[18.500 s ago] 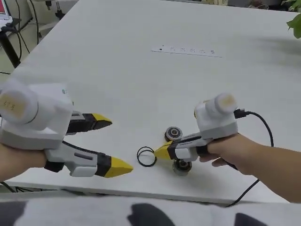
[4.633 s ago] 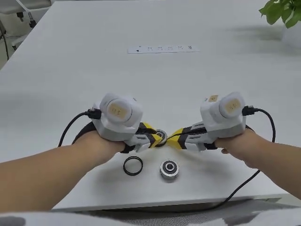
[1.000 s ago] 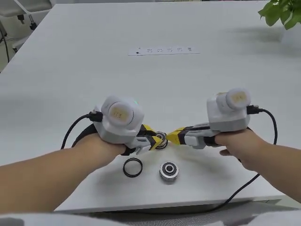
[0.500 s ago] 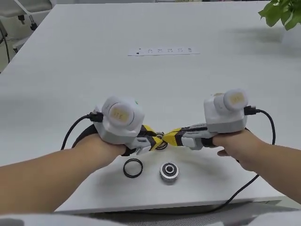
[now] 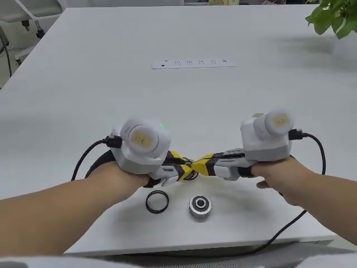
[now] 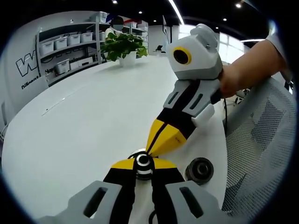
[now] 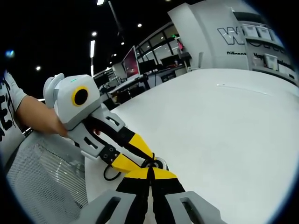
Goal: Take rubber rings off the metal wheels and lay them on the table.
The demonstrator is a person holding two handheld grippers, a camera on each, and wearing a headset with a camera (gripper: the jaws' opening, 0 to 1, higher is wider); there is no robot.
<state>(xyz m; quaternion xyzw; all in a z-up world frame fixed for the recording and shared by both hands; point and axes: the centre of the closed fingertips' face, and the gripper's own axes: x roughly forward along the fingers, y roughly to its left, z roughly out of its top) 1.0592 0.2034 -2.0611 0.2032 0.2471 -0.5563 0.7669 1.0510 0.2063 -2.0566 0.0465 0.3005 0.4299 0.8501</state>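
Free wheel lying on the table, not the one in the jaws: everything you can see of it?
The free wheel is a round disc, metal by its look: silvery outer face, dark band, bright hub. It lies flat on the white table near the front edge, right of the loose black ring and apart from it. Only the table touches it. Whether rubber sits on its rim I cannot tell.

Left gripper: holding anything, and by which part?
Left gripper is shut on the small round metal wheel, its yellow tips pinching opposite sides of the rim.
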